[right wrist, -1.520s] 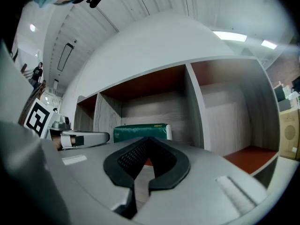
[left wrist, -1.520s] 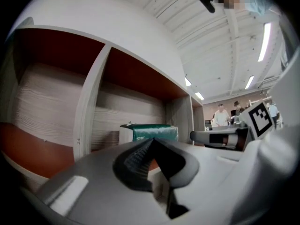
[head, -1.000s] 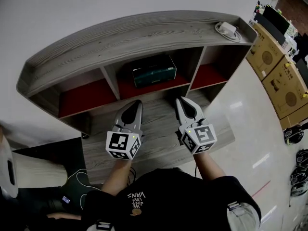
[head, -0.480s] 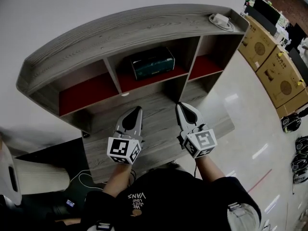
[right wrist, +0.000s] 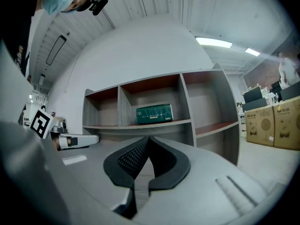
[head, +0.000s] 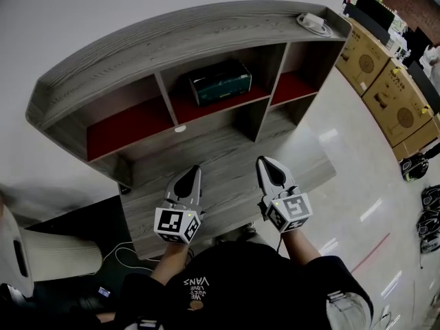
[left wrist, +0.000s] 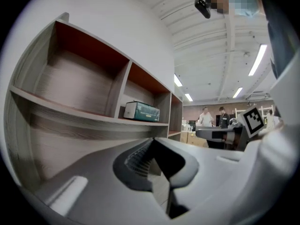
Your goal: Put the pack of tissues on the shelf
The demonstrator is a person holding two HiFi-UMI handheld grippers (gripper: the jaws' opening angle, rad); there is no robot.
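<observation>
Just below centre in the head view, left gripper (head: 195,171) and right gripper (head: 264,161) side by side and well apart. Both have their jaws pressed fully together, holding nothing, above the lower wooden ledge (head: 227,143); cannot tell whether touching it. Green pack of tissues (head: 220,82) lying in the middle compartment of the shelf (head: 172,43), upper centre, well apart from both grippers. Print on the pack too small to read. White object (head: 10,246) cut off at the lower left edge, hard to identify.
</observation>
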